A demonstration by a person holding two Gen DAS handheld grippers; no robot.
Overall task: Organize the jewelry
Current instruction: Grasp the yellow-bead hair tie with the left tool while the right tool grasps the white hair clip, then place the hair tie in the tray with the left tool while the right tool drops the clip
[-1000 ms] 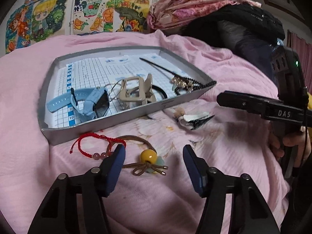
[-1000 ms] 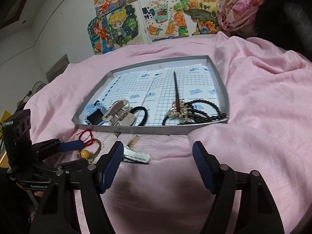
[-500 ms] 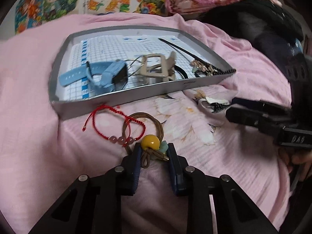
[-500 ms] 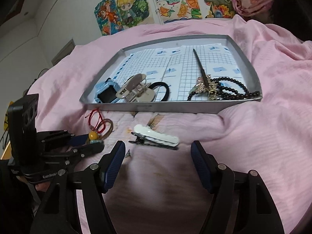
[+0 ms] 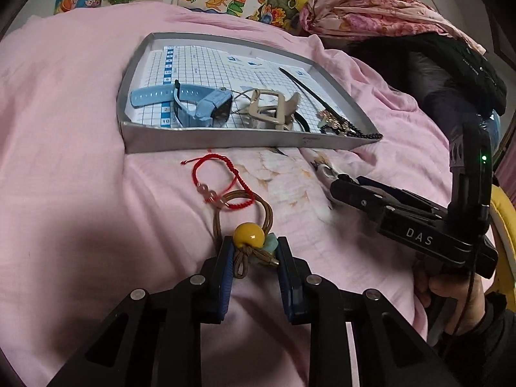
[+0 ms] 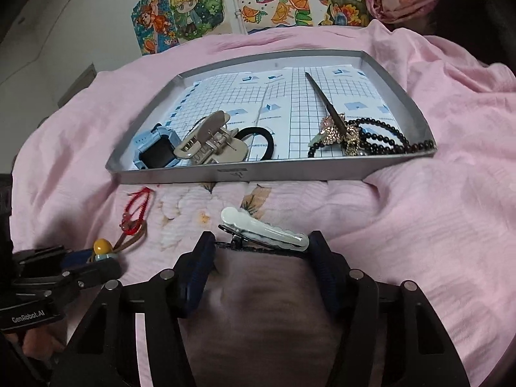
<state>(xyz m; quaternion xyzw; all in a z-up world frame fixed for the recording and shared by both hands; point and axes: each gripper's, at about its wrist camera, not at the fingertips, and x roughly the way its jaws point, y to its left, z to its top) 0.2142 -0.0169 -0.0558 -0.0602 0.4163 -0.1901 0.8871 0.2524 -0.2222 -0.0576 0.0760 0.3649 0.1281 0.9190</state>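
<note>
Left wrist view: the left gripper (image 5: 252, 254) is clamped on the hair tie (image 5: 246, 225) at its yellow bead – ready to lift toward the tray (image 5: 225, 135) ahead.

Right wrist view: the right gripper (image 6: 262, 251) stands apart, straddling the white hair clip (image 6: 262, 230) – lined up to pinch it.

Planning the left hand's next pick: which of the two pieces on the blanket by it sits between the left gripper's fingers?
The brown hair tie with the yellow bead: left gripper flanks its knot. The red cord bracelet lies beyond, toward the tray.
</note>
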